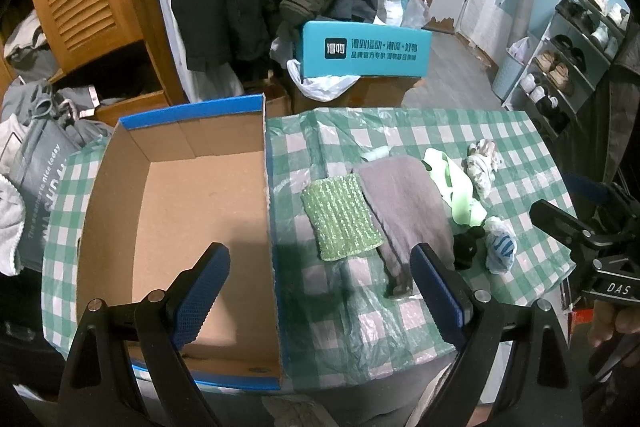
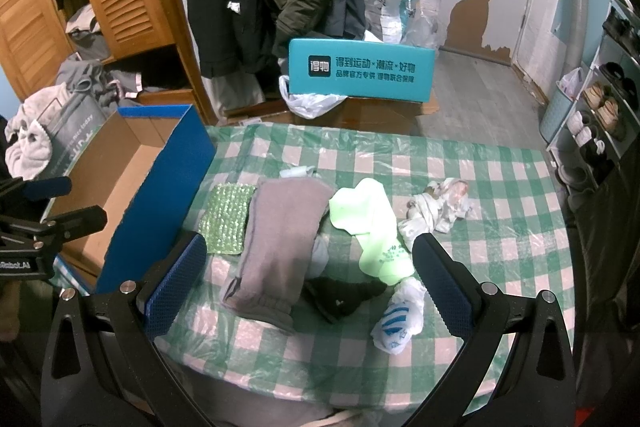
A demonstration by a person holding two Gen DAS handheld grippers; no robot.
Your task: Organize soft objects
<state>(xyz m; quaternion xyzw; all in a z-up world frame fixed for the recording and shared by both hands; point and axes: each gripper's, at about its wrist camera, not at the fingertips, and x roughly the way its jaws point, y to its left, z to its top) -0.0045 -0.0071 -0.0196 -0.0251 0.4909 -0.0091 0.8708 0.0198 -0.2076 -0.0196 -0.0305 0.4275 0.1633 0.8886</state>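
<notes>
Soft items heaped on a checked counter (image 2: 500, 247) beside an open cardboard box (image 1: 100, 211).

Left hand-held gripper (image 1: 320, 291) spread wide, holding nothing, above the box's blue wall; right hand-held gripper (image 2: 308, 283) likewise wide and empty over a grey cloth (image 2: 280, 239), green scrub pad (image 2: 228, 219), pale green sock (image 2: 372, 223), black sock (image 2: 344, 297) and crumpled bags.

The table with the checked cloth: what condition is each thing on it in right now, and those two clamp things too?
Cardboard box: open, nothing inside.
Green knitted cloth: lying flat beside the box.
Grey cloth: folded, lying on the table.
Light green sock: loose, partly under nothing, uncollected.
Black sock: crumpled.
White patterned cloth: bunched up.
Left gripper: open, holding nothing.
Right gripper: open, holding nothing.
</notes>
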